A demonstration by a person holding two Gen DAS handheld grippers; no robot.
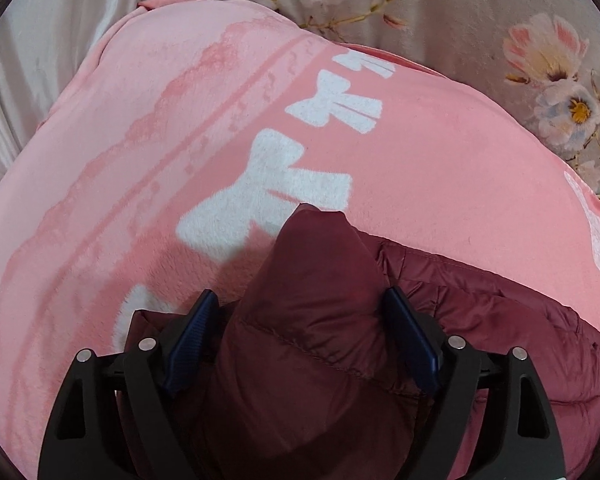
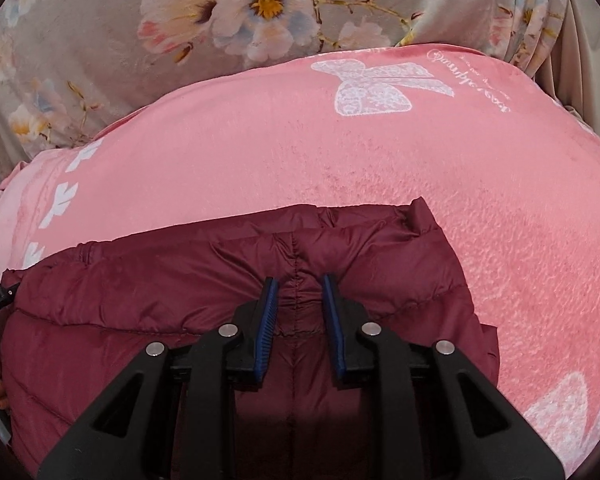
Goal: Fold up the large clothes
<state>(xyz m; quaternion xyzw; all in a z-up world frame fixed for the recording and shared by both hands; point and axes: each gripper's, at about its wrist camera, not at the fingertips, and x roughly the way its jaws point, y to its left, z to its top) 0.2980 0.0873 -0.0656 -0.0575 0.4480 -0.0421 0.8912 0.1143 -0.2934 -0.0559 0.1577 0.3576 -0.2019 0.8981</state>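
We see a dark maroon quilted puffer jacket [image 1: 320, 280] lying on a pink plush blanket printed with white bows [image 1: 100, 180], which covers a bed; beyond the blanket's far edge lies a grey-beige sheet with a pink and white flower print [image 1: 480, 20]. In the left wrist view, our left gripper [image 1: 302, 304] has its blue-padded fingers [image 1: 192, 340] set fairly wide on either side of a raised, peaked fold of the jacket, the fabric bulging up between the pads and rising to a point over one of the white bows; the pads press against the sides of that fold, so the jaws hold it. In the right wrist view, the same jacket [image 2: 180, 300] spreads from the lower left to a corner near the middle of the blanket [image 2: 380, 160], with the floral sheet [image 2: 100, 40] behind. Our right gripper [image 2: 298, 280] has its blue pads [image 2: 268, 320] drawn narrow, pinching a gathered ridge of fabric along a vertical seam, with creases radiating from the pinch. At the left edge of that view part of the other gripper's black body is just visible beside the jacket.
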